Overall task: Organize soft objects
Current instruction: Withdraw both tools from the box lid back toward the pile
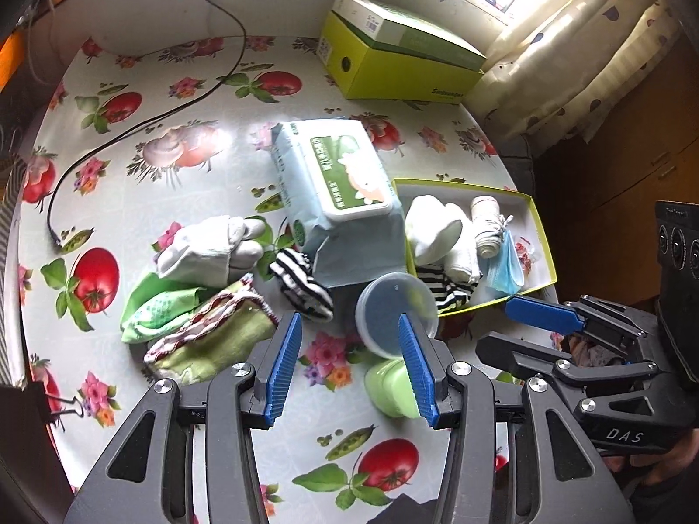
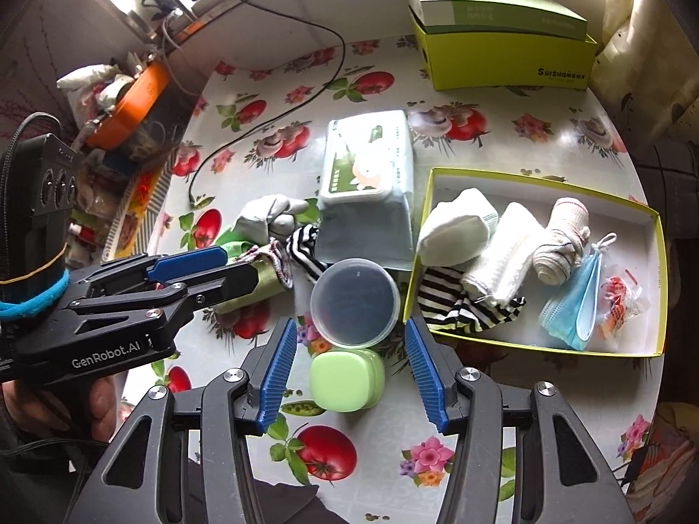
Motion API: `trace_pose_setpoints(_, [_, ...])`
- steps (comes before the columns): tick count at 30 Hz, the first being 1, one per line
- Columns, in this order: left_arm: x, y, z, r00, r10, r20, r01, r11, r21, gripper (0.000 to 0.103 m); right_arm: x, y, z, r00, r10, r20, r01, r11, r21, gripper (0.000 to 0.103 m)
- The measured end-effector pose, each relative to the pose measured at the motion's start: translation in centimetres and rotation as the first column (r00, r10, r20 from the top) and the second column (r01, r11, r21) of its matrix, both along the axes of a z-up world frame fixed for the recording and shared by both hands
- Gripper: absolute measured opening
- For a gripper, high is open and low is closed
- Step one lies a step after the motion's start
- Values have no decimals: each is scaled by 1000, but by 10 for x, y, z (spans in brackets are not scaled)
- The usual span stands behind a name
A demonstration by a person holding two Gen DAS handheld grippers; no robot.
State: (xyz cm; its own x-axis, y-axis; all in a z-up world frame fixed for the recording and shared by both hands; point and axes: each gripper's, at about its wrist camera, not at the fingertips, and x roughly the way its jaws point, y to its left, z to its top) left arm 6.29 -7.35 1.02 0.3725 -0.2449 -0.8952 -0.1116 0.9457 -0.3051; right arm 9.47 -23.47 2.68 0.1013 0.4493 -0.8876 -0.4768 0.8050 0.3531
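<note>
A shallow yellow-green box (image 2: 541, 177) (image 1: 458, 183) at the right holds white socks (image 2: 454, 231), a bandage roll (image 2: 559, 240), a blue mask (image 2: 572, 301) and a striped sock (image 2: 463, 310). Loose on the table lie a white glove (image 1: 196, 249), a green cloth (image 1: 153, 310), a red-trimmed towel (image 1: 214, 336) and another striped sock (image 1: 301, 288). My left gripper (image 1: 349, 371) hangs open above the table just right of the towel. My right gripper (image 2: 351, 375) is open above a green case (image 2: 345, 380), not touching it.
A wipes pack (image 1: 340, 192) lies mid-table beside the box. A clear round tub (image 2: 354, 301) sits in front of it. A lime shoe box (image 2: 506, 48) stands at the back right. A black cable (image 1: 131, 126) trails across the back left. Clutter lies beyond the table's left edge.
</note>
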Motion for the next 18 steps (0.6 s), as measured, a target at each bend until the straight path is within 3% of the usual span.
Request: trace_pose_setpoints(18, [-44,93,-27,975,214,-57,-215,977,-15,48,-15,53,-3,991,132,-10,-132,991,-19,49])
